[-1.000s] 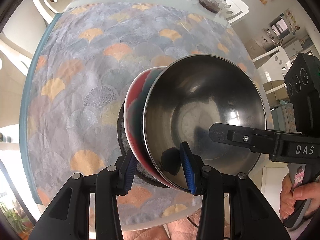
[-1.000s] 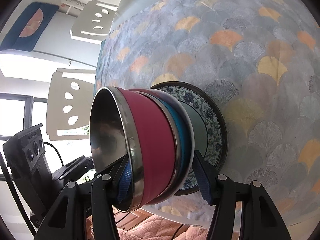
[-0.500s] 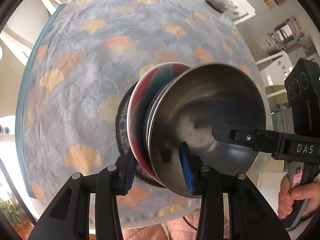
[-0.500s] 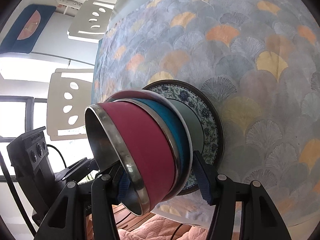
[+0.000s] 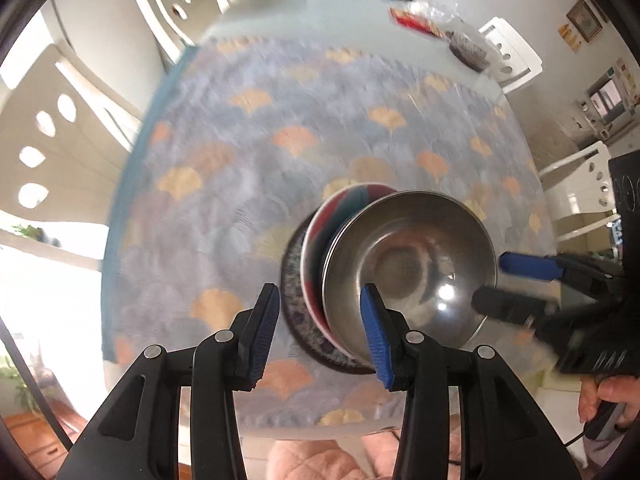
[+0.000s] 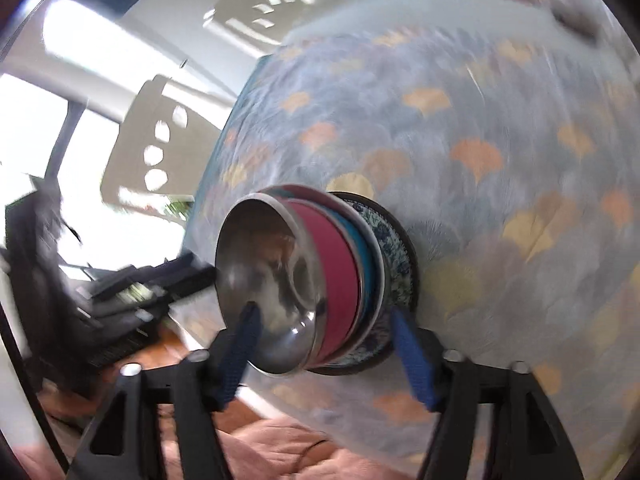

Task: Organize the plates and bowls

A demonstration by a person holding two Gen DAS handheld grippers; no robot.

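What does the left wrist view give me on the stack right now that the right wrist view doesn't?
Only the left wrist view: the steel bowl's shiny inside seen from above, the person's hand on the right gripper's handle, and snack packets at the table's far end.

Only the right wrist view: the stack side-on, with the pink bowl wall, a teal layer below it, and the blue-patterned plate at the bottom.

Both: the stack on the fan-patterned cloth, and the left gripper and right gripper with jaws opening, pads seemingly off the dishes.
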